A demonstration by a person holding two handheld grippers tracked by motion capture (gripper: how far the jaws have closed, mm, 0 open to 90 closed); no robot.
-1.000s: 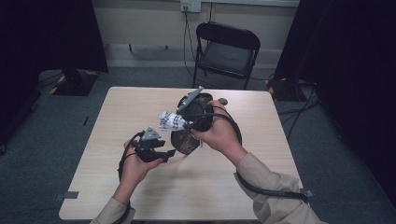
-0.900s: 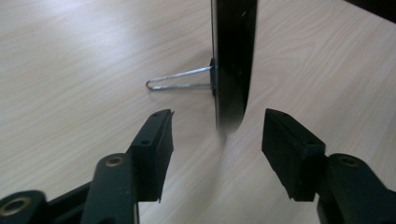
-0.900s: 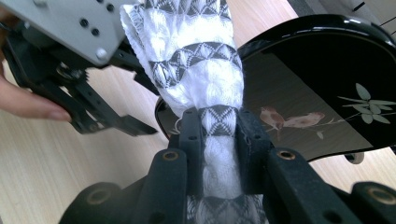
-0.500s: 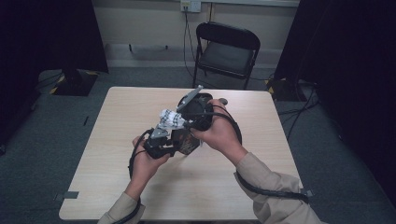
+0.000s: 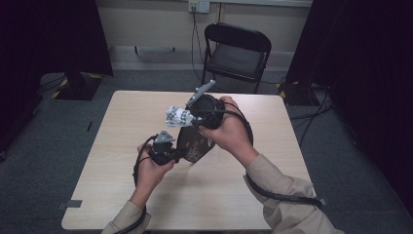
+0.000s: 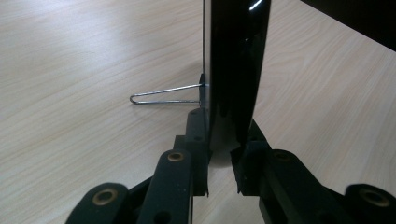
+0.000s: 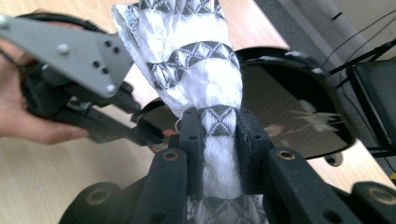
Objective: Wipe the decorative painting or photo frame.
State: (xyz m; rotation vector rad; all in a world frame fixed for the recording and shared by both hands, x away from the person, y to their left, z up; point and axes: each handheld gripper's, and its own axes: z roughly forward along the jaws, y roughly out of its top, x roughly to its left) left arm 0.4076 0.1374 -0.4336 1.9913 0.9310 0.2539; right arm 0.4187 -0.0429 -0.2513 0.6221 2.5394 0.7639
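Note:
A dark mirror (image 5: 196,142) in a black frame stands tilted on the table (image 5: 122,195), with a wire stand (image 6: 163,95) behind it. My left gripper (image 5: 176,155) has just been closing its jaws and is now shut on the frame's lower edge (image 6: 236,70), seen edge-on in the left gripper view (image 6: 222,158). My right gripper (image 5: 189,116) hovers above the mirror's top, shut on a white cloth (image 5: 175,116) with a black triangle pattern. In the right gripper view the cloth (image 7: 187,56) bunches out past the jaws (image 7: 217,126), over the mirror (image 7: 289,112) and the left gripper (image 7: 140,133).
A black folding chair (image 5: 236,51) stands behind the table's far edge. Dark curtains hang at both sides, and cables lie on the floor at the right. The tabletop around the mirror is bare light wood.
The left hand moved right and up to the mirror, and its jaws closed on the frame's edge. The right hand with the cloth barely shifted.

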